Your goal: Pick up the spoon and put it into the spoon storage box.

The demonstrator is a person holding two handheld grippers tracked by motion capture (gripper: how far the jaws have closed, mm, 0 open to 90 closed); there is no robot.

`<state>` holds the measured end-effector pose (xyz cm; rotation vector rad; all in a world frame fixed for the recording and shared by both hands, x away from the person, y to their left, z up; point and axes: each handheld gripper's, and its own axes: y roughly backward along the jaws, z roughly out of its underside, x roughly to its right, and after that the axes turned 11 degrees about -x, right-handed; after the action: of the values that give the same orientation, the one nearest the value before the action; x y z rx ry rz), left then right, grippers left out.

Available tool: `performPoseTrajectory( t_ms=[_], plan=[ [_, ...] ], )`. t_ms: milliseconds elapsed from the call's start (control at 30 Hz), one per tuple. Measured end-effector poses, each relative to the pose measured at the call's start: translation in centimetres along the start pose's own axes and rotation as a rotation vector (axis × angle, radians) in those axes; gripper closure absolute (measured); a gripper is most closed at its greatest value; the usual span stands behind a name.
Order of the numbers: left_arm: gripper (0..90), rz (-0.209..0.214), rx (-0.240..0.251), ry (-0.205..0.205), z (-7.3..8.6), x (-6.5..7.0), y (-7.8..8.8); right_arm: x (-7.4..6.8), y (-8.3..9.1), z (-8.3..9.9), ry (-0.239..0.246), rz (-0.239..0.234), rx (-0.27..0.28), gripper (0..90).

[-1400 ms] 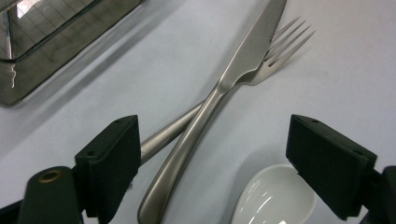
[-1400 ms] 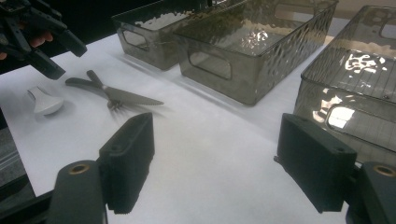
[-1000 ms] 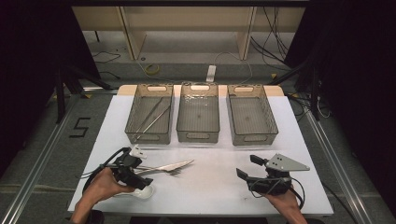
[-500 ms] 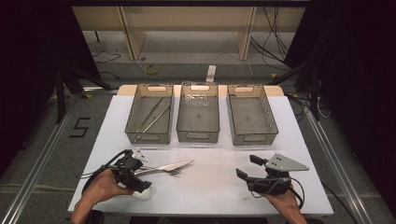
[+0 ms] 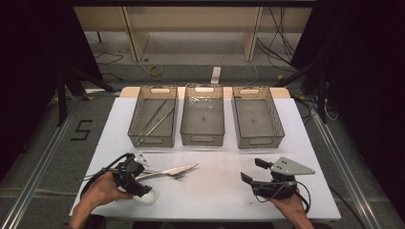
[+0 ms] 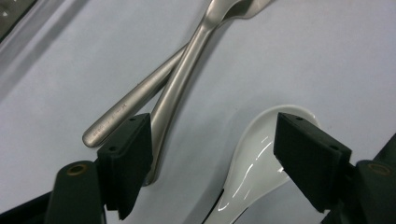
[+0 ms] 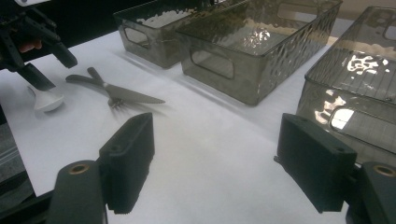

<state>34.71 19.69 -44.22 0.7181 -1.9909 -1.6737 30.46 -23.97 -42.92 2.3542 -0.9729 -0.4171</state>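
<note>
While your left gripper hovers low at the near-left of the table, note:
Left jaws: released, just been closing; white spoon and a metal handle lie between them, pads not pressing either.
Cutlery: knife crosses fork, just right of that gripper.
Right gripper: near-right, jaws released, nothing between.
Bins: far side.

Brushed matt metal knife and fork, glossy white ceramic-looking spoon, three smoky translucent textured plastic bins, matt white table, matt black pads.
</note>
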Motion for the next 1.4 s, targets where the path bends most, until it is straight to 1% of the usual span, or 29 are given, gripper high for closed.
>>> performPoseTrajectory(
  t_ms=[67,100,133,233,333,367,433,533,567,700,733,867,900,933,967,1033,1100,1167,1233,1267,1333,1367,1400],
  plan=[
    [28.6,0.017,-0.006,0.005,0.1,0.1,0.0,-0.1,0.0,0.0,0.002,-0.001,0.0,28.3],
    [29.4,0.021,-0.019,-0.009,0.1,0.1,0.2,-0.1,0.0,0.0,0.002,-0.001,-0.001,28.3],
    [30.2,0.022,-0.025,-0.01,0.2,0.1,0.2,-0.1,0.0,0.0,0.002,0.0,-0.001,28.3],
    [31.4,0.019,-0.042,-0.015,0.4,0.2,0.3,-0.1,0.1,0.0,0.0,0.001,0.001,28.3],
    [31.6,0.013,-0.075,-0.035,0.5,0.2,0.2,-0.1,0.0,0.0,0.005,0.004,-0.004,28.3],
    [31.5,0.012,-0.095,-0.041,0.6,0.2,0.2,-0.1,0.0,0.0,0.006,0.004,-0.004,28.3],
    [31.6,0.014,-0.107,-0.047,0.6,0.3,0.1,-0.1,0.0,0.0,0.006,0.003,-0.003,28.3],
    [32.5,0.021,-0.111,-0.046,0.6,0.3,0.0,-0.1,0.0,0.0,0.004,0.003,-0.002,28.3],
    [32.5,0.019,-0.118,-0.056,0.7,0.2,0.0,-0.1,0.0,0.0,0.004,0.002,-0.002,28.3],
    [32.3,0.032,-0.114,-0.048,1.0,-0.1,0.1,-0.1,0.0,0.0,0.005,0.002,-0.003,28.3],
    [32.3,0.036,-0.113,-0.044,1.1,-0.1,0.0,-0.1,0.0,0.0,0.004,0.002,-0.003,28.3],
    [31.5,0.048,-0.131,-0.062,1.4,-0.3,-0.4,-0.1,0.0,0.0,0.004,0.004,-0.005,28.3],
    [31.5,0.052,-0.125,-0.052,1.5,-0.3,-0.5,-0.1,0.0,0.0,0.006,0.004,-0.006,28.3],
    [31.7,0.058,-0.127,-0.055,1.6,-0.4,-0.5,-0.1,0.0,0.0,0.005,0.005,-0.005,28.3],
    [31.8,0.057,-0.136,-0.064,1.6,-0.4,-0.5,-0.1,0.0,0.0,0.004,0.003,-0.005,28.3],
    [31.7,0.06,-0.143,-0.063,1.7,-0.3,-0.9,-0.1,0.0,0.0,0.003,0.004,-0.005,28.3],
    [31.7,0.06,-0.168,-0.075,1.7,-0.3,-1.2,-0.1,0.0,0.0,0.005,0.005,-0.004,28.3],
    [31.6,0.06,-0.179,-0.081,1.8,-0.3,-1.3,-0.1,0.0,0.0,0.004,0.007,-0.005,28.3],
    [31.4,0.053,-0.184,-0.078,1.8,-0.2,-1.5,-0.1,0.1,0.0,0.002,0.007,-0.004,28.3],
    [31.5,0.056,-0.185,-0.077,1.8,-0.2,-1.5,-0.1,0.0,0.0,0.004,0.007,-0.004,28.3],
    [31.5,0.06,-0.191,-0.09,1.8,-0.3,-1.6,-0.1,0.0,0.0,0.006,0.008,-0.005,28.3],
    [31.7,0.062,-0.189,-0.085,1.8,-0.2,-1.6,-0.1,0.0,0.0,0.005,0.007,-0.006,28.3],
    [32.0,0.062,-0.194,-0.092,1.9,-0.2,-1.7,-0.1,0.0,0.0,0.002,0.007,-0.004,28.3]
  ],
)
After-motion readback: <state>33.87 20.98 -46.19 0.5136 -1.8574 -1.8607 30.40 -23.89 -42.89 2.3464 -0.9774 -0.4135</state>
